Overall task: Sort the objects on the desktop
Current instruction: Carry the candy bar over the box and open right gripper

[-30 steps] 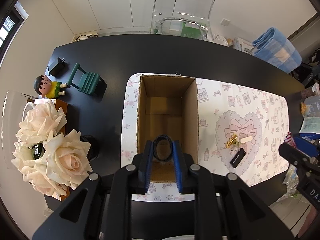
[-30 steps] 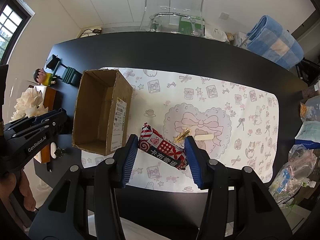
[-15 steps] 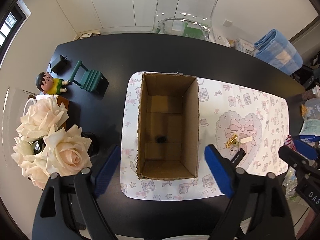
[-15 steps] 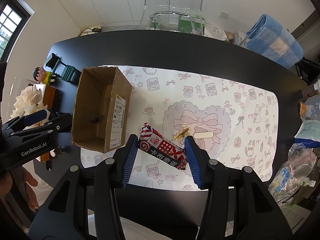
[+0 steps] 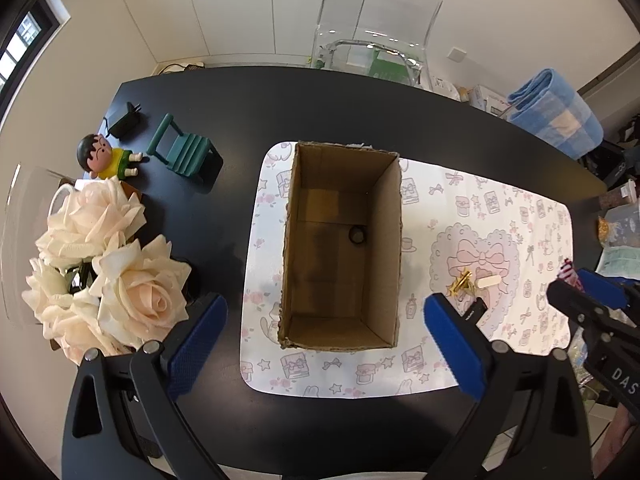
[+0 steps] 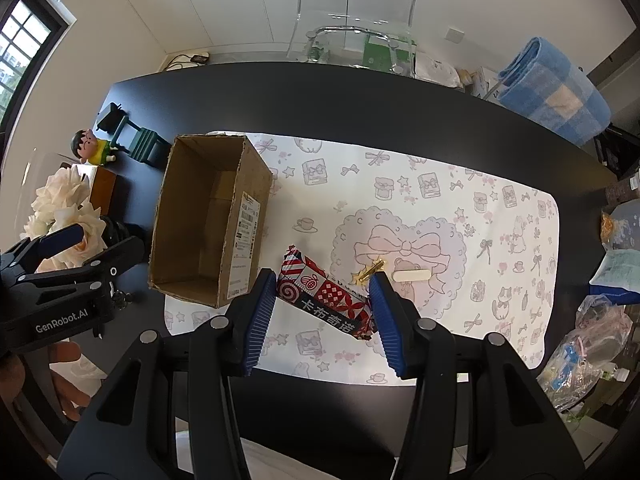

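Observation:
An open cardboard box (image 5: 296, 240) stands on the patterned mat (image 5: 520, 216). A small black ring (image 5: 356, 235) lies on its floor. My left gripper (image 5: 324, 336) is open and empty, above the box's near end. My right gripper (image 6: 322, 312) is shut on a red-and-white snack packet (image 6: 324, 296), held above the mat to the right of the box (image 6: 200, 216). A gold clip (image 6: 370, 270), a cream stick (image 6: 410, 275) and a black stick (image 5: 474, 310) lie on the mat's heart print.
Cream roses (image 5: 108, 264), a toy figure (image 5: 106, 158), a small green chair (image 5: 182, 152) and a black adapter (image 5: 124, 122) sit left on the black table (image 5: 360, 100). A clear chair (image 5: 376, 20) stands behind. Bags and clutter (image 6: 592, 340) lie at right.
My left gripper opened wide and let go of the black ring, which dropped into the box and rolled farther in. My right gripper still holds the snack packet, nearly in place.

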Tool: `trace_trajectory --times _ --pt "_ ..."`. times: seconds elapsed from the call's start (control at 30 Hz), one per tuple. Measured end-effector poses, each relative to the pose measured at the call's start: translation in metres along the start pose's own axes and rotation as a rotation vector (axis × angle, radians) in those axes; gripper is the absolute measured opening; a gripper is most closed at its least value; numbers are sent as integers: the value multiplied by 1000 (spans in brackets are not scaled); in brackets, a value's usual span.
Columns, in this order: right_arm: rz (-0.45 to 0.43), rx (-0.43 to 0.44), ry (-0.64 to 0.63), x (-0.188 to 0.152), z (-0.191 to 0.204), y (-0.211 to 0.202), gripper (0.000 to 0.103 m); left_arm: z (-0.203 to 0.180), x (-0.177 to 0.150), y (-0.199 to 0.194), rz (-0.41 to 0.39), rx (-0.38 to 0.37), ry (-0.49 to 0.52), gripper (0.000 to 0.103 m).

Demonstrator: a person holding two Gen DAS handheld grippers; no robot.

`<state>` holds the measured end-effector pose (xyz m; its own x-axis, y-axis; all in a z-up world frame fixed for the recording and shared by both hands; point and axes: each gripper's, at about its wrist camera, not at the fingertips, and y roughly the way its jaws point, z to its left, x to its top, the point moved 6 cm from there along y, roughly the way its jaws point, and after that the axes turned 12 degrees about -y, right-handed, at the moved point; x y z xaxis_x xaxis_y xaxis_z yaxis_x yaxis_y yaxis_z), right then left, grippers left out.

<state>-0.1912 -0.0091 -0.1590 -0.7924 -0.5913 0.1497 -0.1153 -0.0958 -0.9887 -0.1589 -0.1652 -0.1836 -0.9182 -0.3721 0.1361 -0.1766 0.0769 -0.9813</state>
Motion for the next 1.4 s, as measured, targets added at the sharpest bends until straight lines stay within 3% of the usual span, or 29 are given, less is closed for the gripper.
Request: trace_trajectory --times 0.33,0.53,0.9,1.4 --pt "-16 23 -106 22 36 3 50 30 -13 -3 6 25 -68 100" --pt "-13 44 -160 35 61 10 50 54 -20 0 27 18 -170 100" --pt "3 88 -263 58 107 26 50 90 -25 3 33 33 -265 100" --pt "11 109 -314 68 136 39 50 106 -29 2 32 30 -302 100"
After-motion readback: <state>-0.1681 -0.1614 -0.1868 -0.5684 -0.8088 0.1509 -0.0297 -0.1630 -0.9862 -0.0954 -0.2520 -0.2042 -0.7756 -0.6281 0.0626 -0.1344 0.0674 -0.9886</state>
